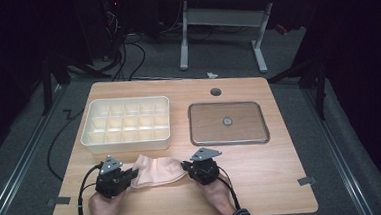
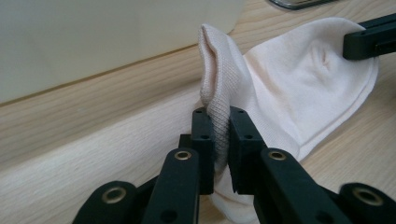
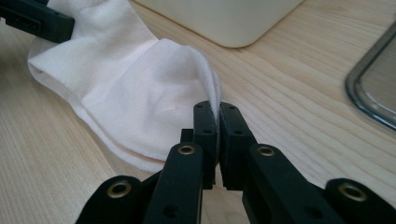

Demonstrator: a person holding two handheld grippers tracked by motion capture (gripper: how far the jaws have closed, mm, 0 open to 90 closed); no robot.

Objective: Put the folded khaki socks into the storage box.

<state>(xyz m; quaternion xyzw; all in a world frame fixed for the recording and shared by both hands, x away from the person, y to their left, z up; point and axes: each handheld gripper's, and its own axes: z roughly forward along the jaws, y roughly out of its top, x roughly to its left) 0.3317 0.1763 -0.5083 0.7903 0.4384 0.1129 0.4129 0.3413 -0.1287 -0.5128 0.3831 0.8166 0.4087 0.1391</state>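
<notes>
A pale pink sock (image 1: 157, 170) lies on the wooden table (image 1: 262, 173) near its front edge, stretched between both grippers. My left gripper (image 1: 130, 176) is shut on the sock's ribbed cuff (image 2: 220, 112), which stands pinched upright between the black jaws. My right gripper (image 1: 184, 167) is shut on the sock's other end (image 3: 212, 100), a thin fold of fabric clamped between its jaws. In the left gripper view the right gripper's jaw tip (image 2: 369, 42) grips the sock's far edge. In the right gripper view the left gripper's jaw tip (image 3: 37, 18) shows at the top left.
A cream divided organizer box (image 1: 127, 124) stands just behind the sock on the table's left. A shallow metal tray (image 1: 228, 123) lies to the back right, with a round hole (image 1: 216, 92) in the table behind it. A person's hands (image 1: 104, 208) hold both grippers.
</notes>
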